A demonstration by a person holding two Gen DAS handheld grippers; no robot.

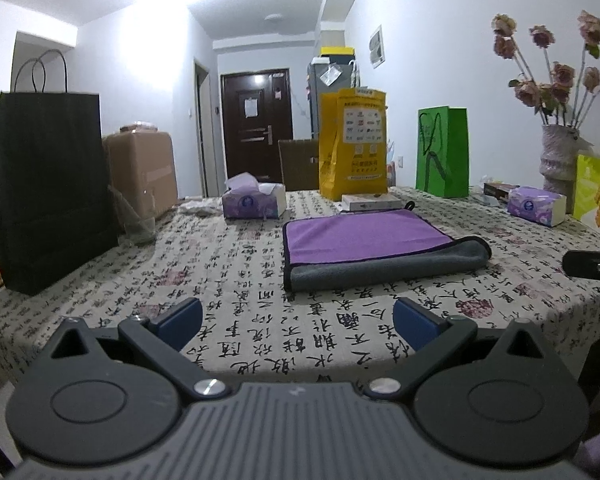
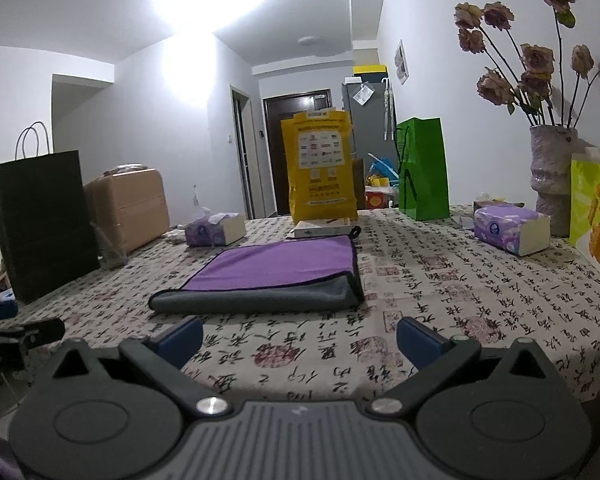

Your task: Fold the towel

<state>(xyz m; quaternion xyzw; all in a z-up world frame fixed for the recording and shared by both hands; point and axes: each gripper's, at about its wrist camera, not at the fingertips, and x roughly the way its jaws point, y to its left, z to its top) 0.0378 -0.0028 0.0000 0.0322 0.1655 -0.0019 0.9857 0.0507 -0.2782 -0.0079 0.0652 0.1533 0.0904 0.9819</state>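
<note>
A purple towel with a grey underside [image 1: 364,240] lies folded flat on the patterned tablecloth [image 1: 240,304], its grey fold facing me. It also shows in the right wrist view [image 2: 276,272]. My left gripper [image 1: 298,320] is open and empty, hovering at the table's near edge, short of the towel. My right gripper [image 2: 299,338] is open and empty, also short of the towel's grey fold. The right gripper's tip shows at the right edge of the left wrist view [image 1: 592,266]. The left gripper shows at the left edge of the right wrist view [image 2: 16,336].
A black paper bag [image 1: 48,188] stands at the left. Tissue boxes [image 1: 254,200] [image 2: 510,232], a yellow bag [image 1: 352,144], a green bag [image 1: 444,152] and a vase of flowers [image 2: 552,176] line the back and right. A flat box [image 1: 372,201] lies behind the towel.
</note>
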